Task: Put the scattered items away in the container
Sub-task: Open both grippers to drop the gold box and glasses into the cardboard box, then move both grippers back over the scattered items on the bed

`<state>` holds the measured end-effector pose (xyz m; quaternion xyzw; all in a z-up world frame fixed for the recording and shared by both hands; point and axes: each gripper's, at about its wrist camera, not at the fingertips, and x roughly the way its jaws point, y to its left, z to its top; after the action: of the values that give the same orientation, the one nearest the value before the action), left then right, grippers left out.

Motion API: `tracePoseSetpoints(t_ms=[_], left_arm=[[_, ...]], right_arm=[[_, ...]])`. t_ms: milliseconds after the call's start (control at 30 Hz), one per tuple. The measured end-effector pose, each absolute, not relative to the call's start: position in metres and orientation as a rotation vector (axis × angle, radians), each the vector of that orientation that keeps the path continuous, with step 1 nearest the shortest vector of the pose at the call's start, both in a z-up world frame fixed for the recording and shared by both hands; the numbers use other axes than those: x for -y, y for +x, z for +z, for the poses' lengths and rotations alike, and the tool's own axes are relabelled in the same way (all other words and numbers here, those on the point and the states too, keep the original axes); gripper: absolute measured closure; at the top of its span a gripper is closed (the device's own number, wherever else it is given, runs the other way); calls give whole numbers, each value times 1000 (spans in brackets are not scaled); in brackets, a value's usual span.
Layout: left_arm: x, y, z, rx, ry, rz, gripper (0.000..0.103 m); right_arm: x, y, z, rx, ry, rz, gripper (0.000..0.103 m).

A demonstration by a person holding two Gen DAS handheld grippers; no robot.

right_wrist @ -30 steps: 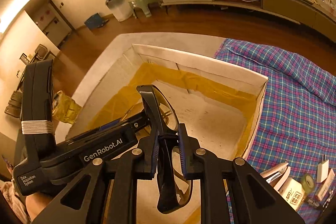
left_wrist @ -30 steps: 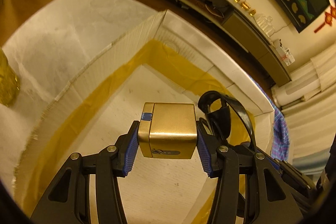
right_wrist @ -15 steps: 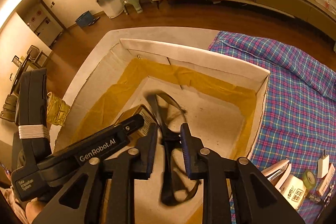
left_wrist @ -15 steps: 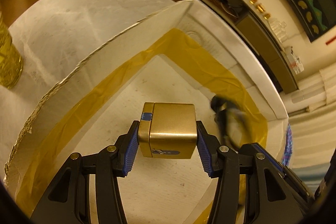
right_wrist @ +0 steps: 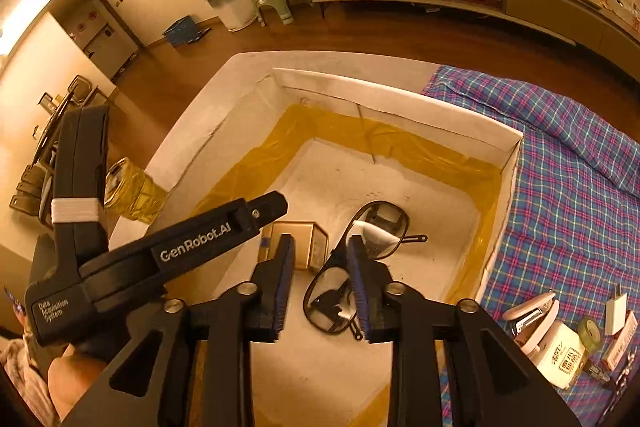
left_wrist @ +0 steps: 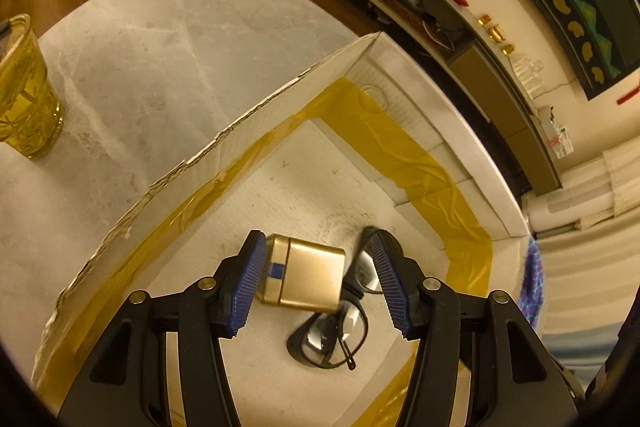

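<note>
A gold box (left_wrist: 304, 277) lies on the floor of the white cardboard container (left_wrist: 256, 123) with yellow tape along its seams. Black glasses (left_wrist: 336, 335) lie beside the box on its right and touch it. My left gripper (left_wrist: 320, 283) is open above the box, fingers apart on either side of it. In the right wrist view the box (right_wrist: 300, 243) and the glasses (right_wrist: 360, 259) lie on the container floor (right_wrist: 400, 195). My right gripper (right_wrist: 320, 283) is open and empty above them.
A yellow glass (left_wrist: 24, 95) stands on the marble table (left_wrist: 140, 39) left of the container. On the plaid cloth (right_wrist: 560, 167) at the right lie a stapler (right_wrist: 528, 311), a white jar (right_wrist: 560, 355), a tape roll (right_wrist: 592, 335) and small boxes.
Both grippers opened. The left let go of the gold box and the right let go of the glasses; both now lie on the container floor. Both grippers have pulled back upward.
</note>
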<state>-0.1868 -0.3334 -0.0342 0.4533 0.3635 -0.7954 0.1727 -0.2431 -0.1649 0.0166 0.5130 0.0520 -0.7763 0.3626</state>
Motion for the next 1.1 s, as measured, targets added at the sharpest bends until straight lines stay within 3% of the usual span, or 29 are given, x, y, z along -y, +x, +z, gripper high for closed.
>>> tracePoseSetpoints(t_ms=[100,833,933,1100], left_arm=[[327,-184,-24,-998,1273,-2286,45],[265,-126,61,-671,940,-2578,45],[256,-116,73,-634,865,-2615,45],[234,-99,93,-540,715,-2675,45]], right_arm=[[159,-234,25,-142,1287,-1993,64],[60,-132,77,-26,743,-1946,62],[44,-111,80,-44,628,-1944,52],[21,-91,82,-31,534,-1942,50]])
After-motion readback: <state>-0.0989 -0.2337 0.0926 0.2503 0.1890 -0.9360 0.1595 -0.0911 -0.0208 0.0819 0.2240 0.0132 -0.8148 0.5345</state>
